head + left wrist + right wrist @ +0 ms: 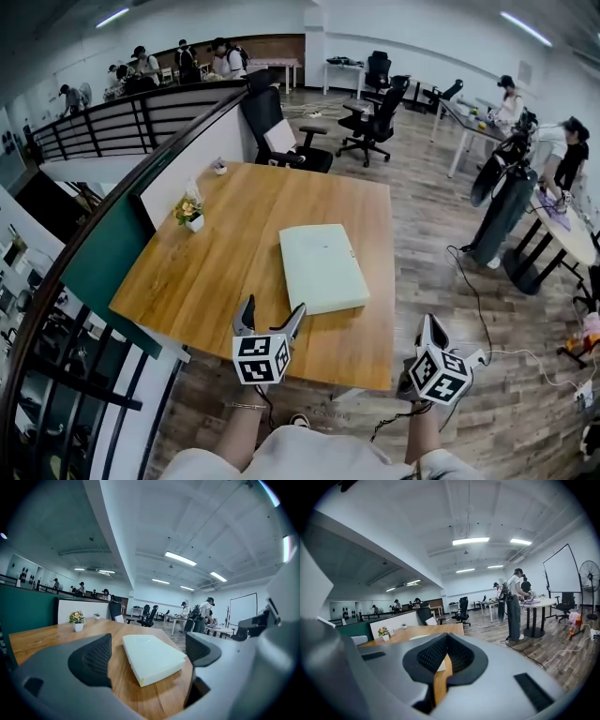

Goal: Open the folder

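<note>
A pale green closed folder (322, 267) lies flat on the wooden table (216, 272), toward its right side. My left gripper (273, 315) hovers over the table's front edge, just short of the folder's near end, and it is open with nothing held. In the left gripper view the folder (152, 657) lies ahead between the two black pads (91, 660). My right gripper (428, 324) is off the table's front right corner, above the floor, and it is shut on nothing. In the right gripper view its pads (433, 656) meet, with a strip of table showing through below.
A small flower pot (190, 214) stands at the table's left edge by a green and white partition (112, 253). Black office chairs (281, 131) stand beyond the far end. A cable (478, 309) runs over the wooden floor at right. People work at desks far off.
</note>
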A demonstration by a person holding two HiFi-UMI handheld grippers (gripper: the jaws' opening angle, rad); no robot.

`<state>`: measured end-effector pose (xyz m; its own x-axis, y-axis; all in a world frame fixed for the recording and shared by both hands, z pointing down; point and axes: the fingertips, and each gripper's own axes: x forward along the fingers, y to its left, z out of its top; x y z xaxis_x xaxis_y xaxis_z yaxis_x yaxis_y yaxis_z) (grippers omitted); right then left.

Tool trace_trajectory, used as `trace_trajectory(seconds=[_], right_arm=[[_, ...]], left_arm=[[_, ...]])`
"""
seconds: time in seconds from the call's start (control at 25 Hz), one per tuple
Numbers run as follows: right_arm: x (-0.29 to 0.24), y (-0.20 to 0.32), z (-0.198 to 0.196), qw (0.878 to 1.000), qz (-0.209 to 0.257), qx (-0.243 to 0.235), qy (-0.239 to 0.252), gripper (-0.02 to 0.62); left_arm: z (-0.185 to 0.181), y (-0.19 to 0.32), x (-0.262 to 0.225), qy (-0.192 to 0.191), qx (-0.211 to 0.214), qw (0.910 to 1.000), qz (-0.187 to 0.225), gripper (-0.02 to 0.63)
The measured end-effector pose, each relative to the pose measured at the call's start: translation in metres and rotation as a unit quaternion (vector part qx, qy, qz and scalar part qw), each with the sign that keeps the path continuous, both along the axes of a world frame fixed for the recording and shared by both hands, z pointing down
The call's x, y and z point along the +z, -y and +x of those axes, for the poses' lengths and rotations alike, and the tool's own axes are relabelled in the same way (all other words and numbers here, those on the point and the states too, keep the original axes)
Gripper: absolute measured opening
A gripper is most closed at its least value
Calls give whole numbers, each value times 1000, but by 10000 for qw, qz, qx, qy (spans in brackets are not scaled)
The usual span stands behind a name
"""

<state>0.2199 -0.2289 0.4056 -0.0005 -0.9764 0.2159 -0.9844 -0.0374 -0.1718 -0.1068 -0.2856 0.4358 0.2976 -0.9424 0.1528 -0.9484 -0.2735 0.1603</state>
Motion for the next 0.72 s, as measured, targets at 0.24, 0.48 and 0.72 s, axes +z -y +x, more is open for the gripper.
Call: trace_trajectory(seconds=[0.24,0.48,0.72], right_arm=[[0,49,-13,9999,-44,-56,-103,2],[17,68,-13,9994,-312,-20,-112,2],[29,87,-4,9987,-478,-129,-103,2]], left_arm=[[-7,48,10,-80,30,9999,-104,497],[1,71,24,-57,168,9994,-290,497],[16,82,39,18,210,9985,-500,497]])
